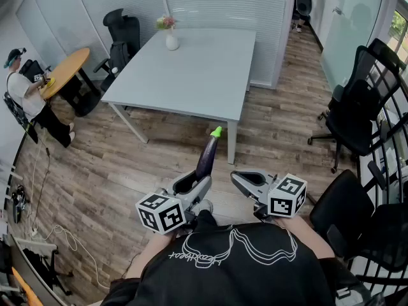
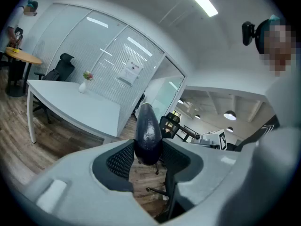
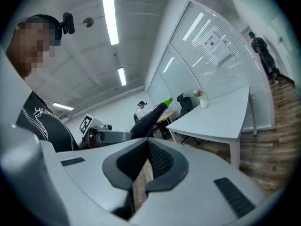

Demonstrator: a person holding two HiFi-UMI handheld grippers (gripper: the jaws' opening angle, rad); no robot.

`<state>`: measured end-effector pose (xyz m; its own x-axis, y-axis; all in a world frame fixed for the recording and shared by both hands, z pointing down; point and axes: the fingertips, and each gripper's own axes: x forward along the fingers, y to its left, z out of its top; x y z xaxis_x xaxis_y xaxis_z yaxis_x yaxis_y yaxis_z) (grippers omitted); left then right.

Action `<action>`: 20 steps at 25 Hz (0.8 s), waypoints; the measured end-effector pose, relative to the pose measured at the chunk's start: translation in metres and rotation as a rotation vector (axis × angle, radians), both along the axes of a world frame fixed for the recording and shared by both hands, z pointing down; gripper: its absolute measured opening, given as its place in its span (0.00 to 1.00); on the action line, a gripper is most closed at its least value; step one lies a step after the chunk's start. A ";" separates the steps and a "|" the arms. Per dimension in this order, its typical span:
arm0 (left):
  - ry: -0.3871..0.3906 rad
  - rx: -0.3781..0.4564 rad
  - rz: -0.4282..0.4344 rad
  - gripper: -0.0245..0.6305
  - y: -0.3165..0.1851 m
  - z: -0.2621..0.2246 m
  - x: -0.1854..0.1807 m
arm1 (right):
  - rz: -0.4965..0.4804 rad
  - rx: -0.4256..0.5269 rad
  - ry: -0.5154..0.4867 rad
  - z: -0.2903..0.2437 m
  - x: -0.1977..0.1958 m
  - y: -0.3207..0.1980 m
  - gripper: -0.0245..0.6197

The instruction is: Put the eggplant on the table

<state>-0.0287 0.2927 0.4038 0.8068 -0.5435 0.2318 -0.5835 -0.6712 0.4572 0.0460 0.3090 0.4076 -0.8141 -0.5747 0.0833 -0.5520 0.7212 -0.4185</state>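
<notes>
Head view: the left gripper (image 1: pixel 197 180) clamps the eggplant (image 1: pixel 207 155) by its dark base, green stem toward the counter (image 1: pixel 191 69), above the floor (image 1: pixel 127 164).
Left gripper view: the wall notice (image 2: pixel 131 71) is illegible.
Right gripper view: the right gripper (image 3: pixel 146 159) is closed and empty.

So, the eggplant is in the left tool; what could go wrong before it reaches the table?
1. The left tool grips the long dark purple eggplant only at its blunt end, so most of it sticks out. It may tilt or slip.
2. The pale grey rectangular table stands some way ahead, so a hasty carry could shake the eggplant loose.
</notes>
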 end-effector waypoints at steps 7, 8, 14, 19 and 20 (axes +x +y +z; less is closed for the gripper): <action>-0.005 0.019 -0.006 0.33 0.013 -0.004 0.004 | -0.007 0.016 -0.005 -0.003 0.004 0.013 0.05; -0.006 0.022 -0.008 0.33 0.015 -0.005 0.005 | -0.009 0.017 -0.005 -0.003 0.005 0.013 0.05; -0.007 0.026 -0.018 0.33 0.010 -0.006 0.002 | -0.019 0.033 -0.017 -0.009 0.001 0.006 0.05; 0.010 0.017 -0.020 0.33 0.000 -0.003 -0.002 | -0.012 0.018 -0.009 -0.004 -0.004 -0.005 0.05; 0.012 0.016 -0.019 0.33 -0.003 -0.002 -0.002 | -0.014 0.018 -0.011 -0.003 -0.005 -0.008 0.05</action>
<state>-0.0309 0.2895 0.4018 0.7987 -0.5628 0.2131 -0.5911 -0.6672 0.4533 0.0409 0.3008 0.4045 -0.8229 -0.5646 0.0643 -0.5372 0.7362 -0.4116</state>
